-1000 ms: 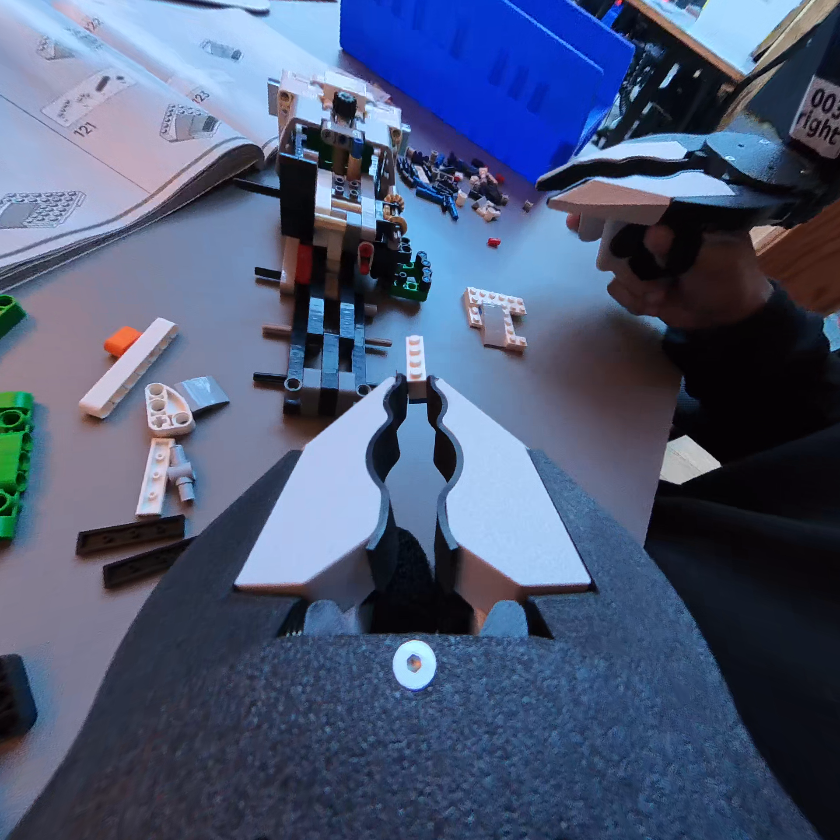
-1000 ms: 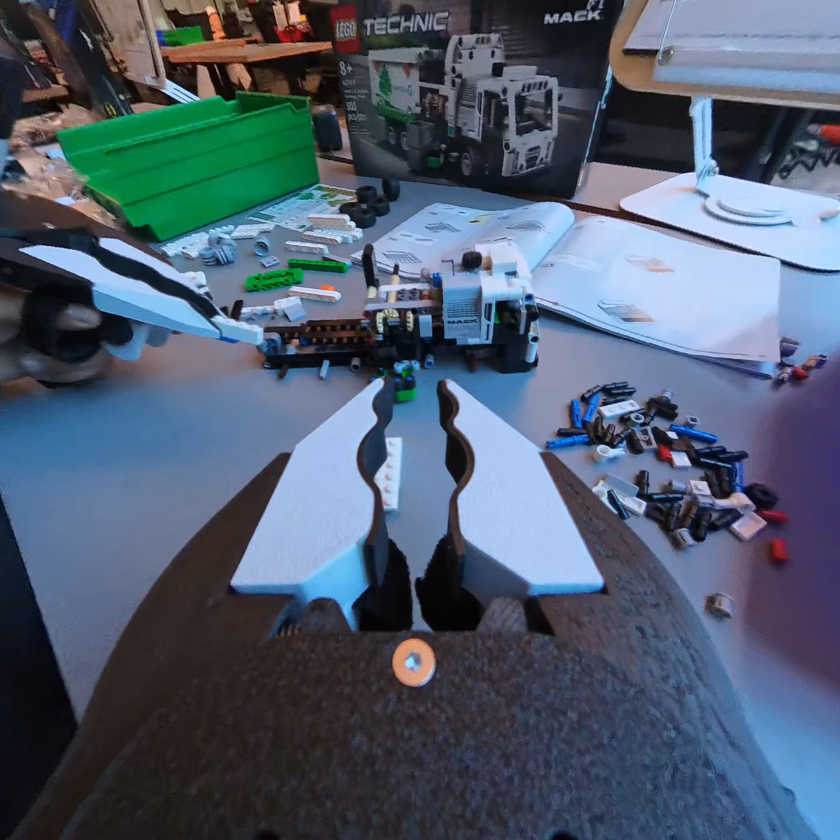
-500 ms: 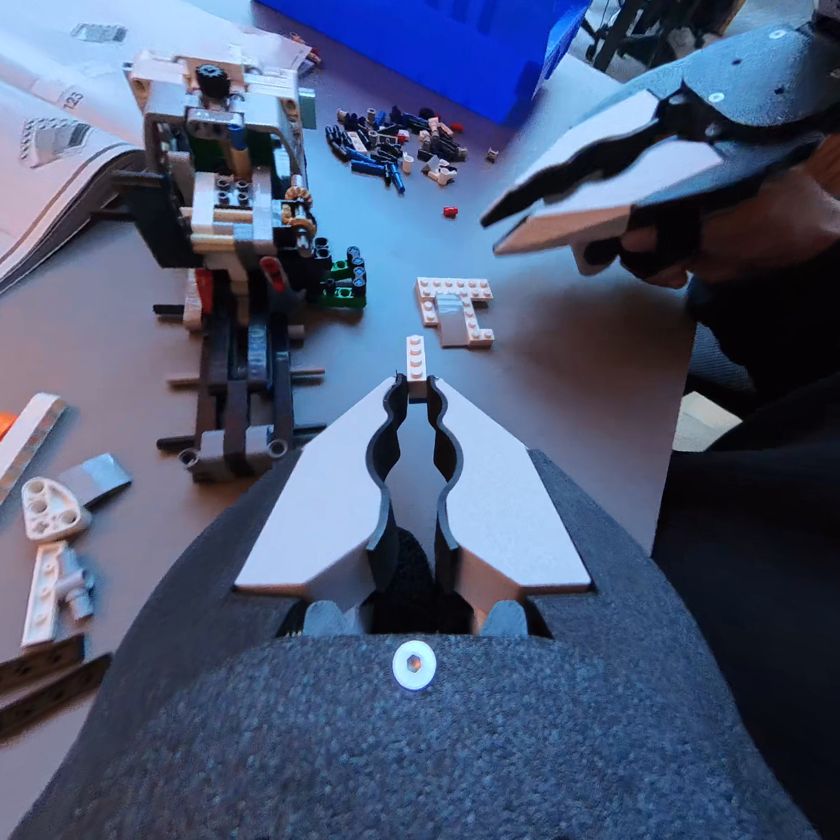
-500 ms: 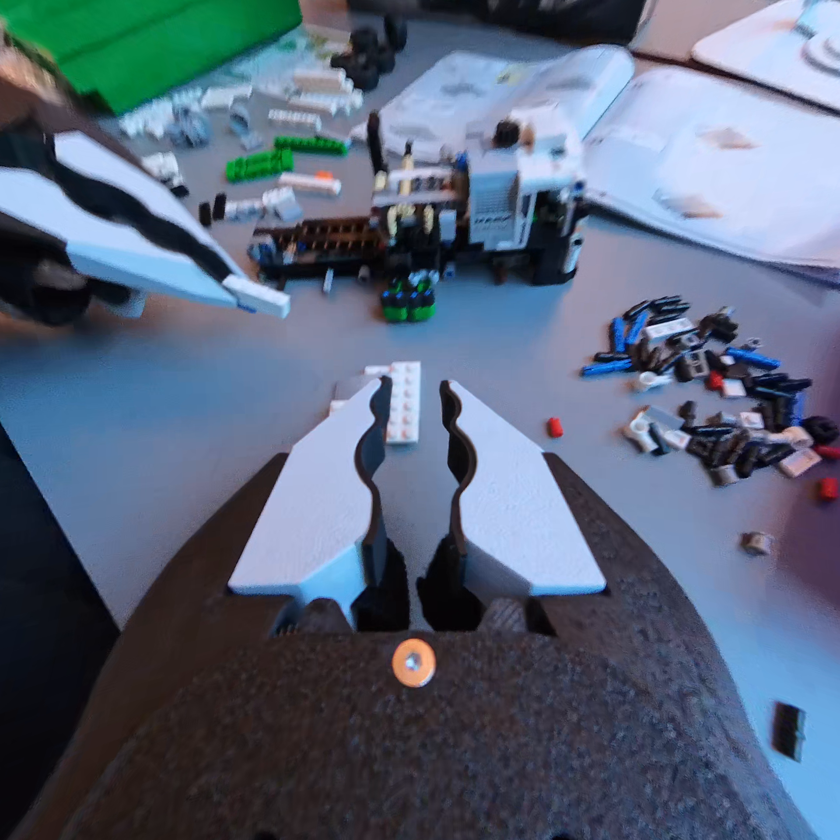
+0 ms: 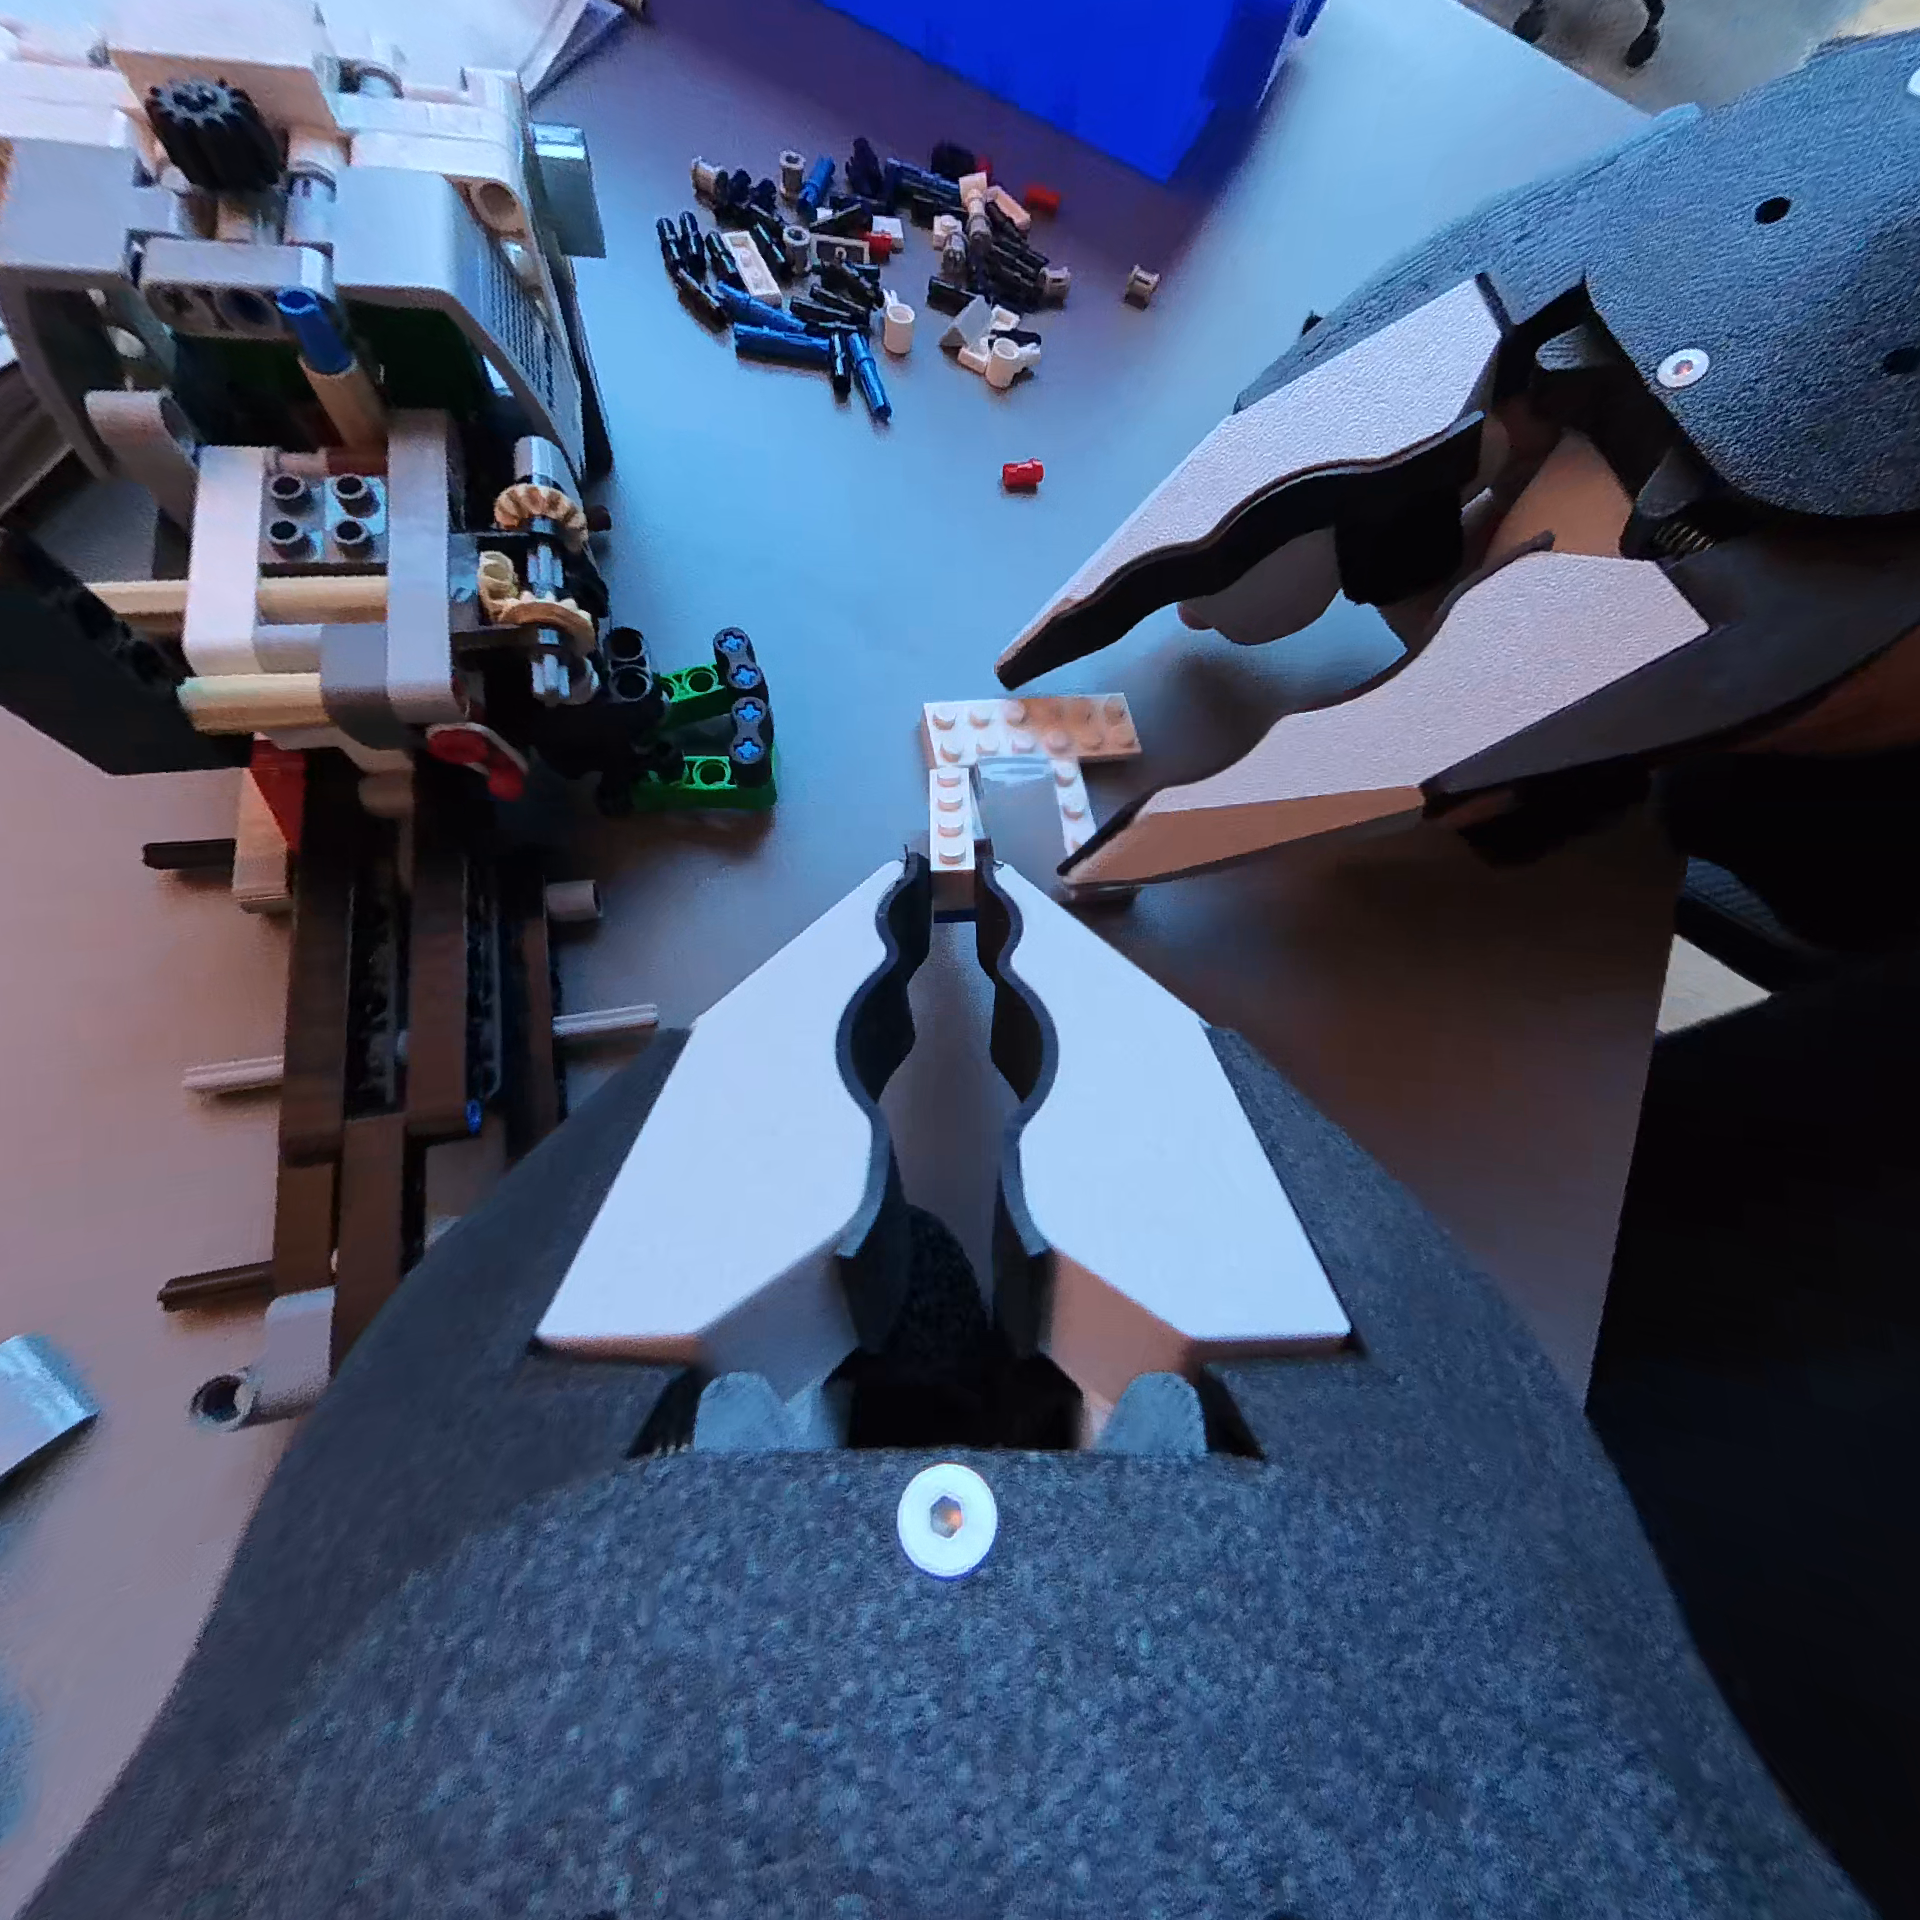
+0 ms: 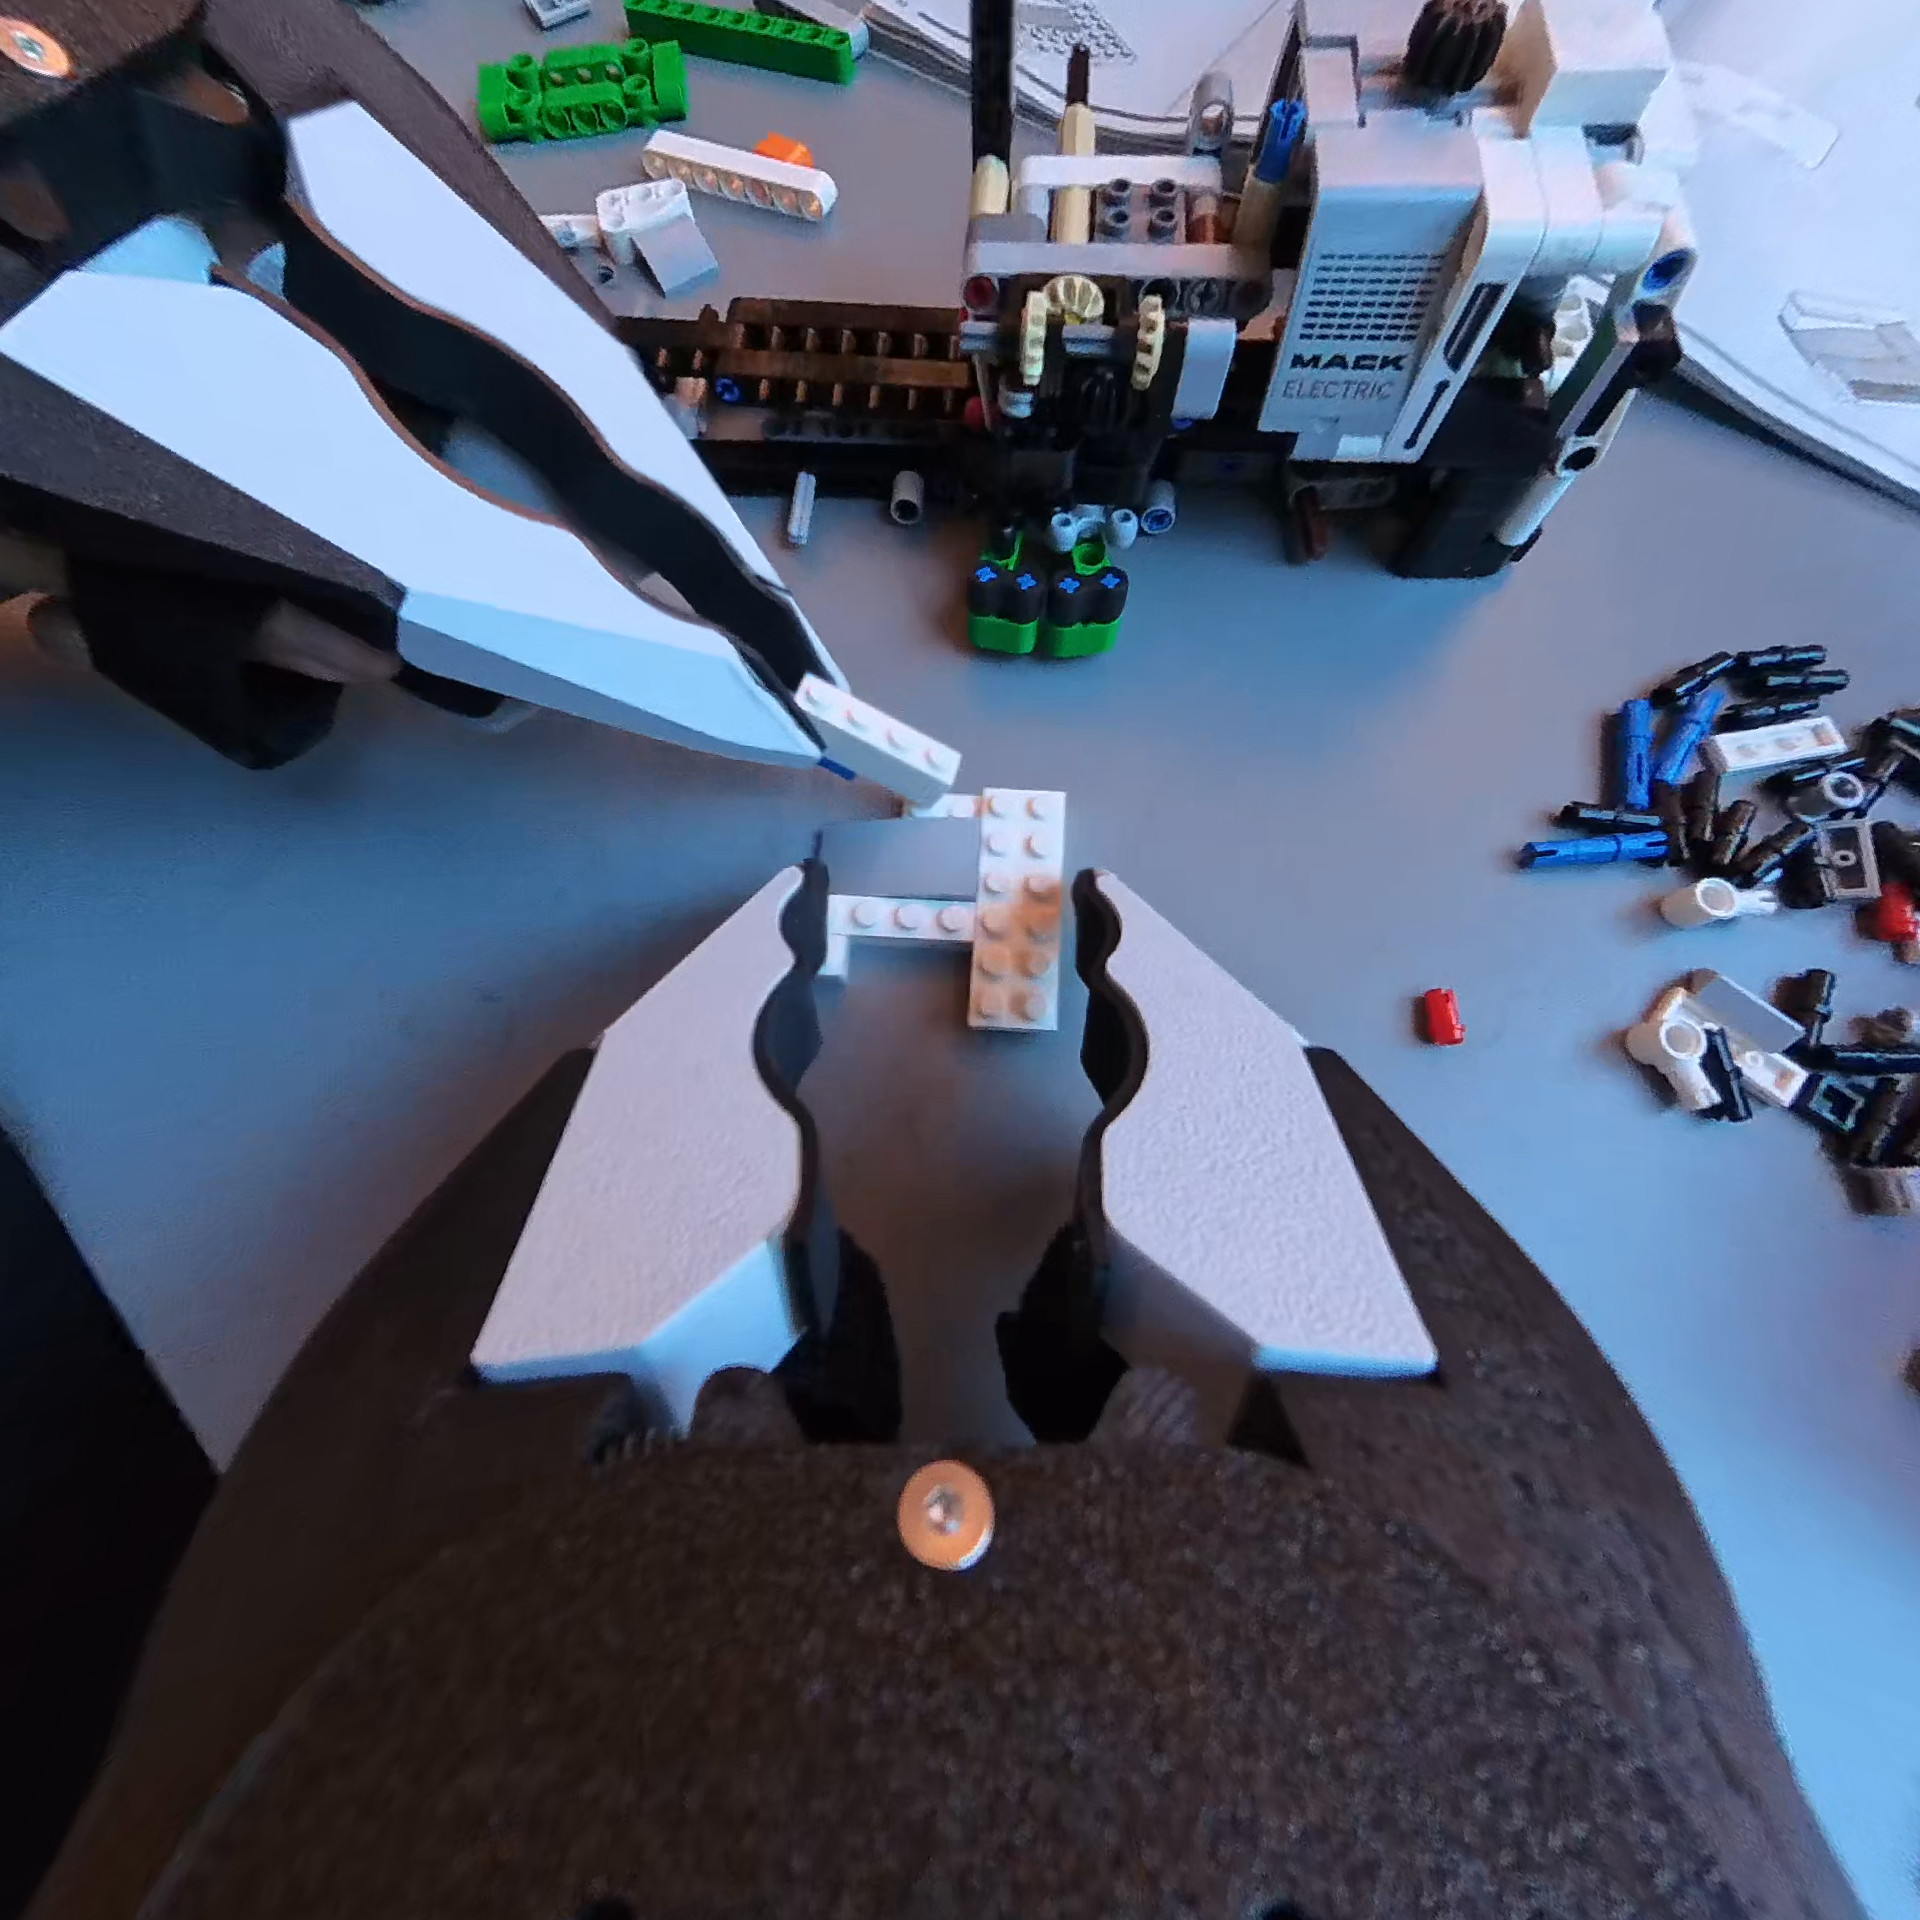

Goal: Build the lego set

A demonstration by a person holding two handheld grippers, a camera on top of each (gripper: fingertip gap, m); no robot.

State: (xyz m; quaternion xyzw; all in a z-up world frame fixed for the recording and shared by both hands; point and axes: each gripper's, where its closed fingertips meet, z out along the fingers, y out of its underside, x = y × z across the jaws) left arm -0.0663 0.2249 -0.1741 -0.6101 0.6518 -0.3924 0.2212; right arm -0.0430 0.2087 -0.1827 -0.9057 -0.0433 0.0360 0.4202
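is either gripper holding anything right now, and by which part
The left gripper pinches a narrow white brick by one end. The right gripper is open, holding nothing.

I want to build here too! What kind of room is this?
Probably a hobby or workshop table: a half-built truck model, a heap of loose pins and connectors, a blue storage bin and an open instruction booklet. The room itself hardly shows.

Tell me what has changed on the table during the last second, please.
Both came in toward the white U-shaped plate piece. The left hand-held gripper carried its narrow white brick from beside the truck model to just over the piece. The right hand-held gripper came down and opened wider around it. The brick stays gripped; the piece, truck and pile of small parts did not move.
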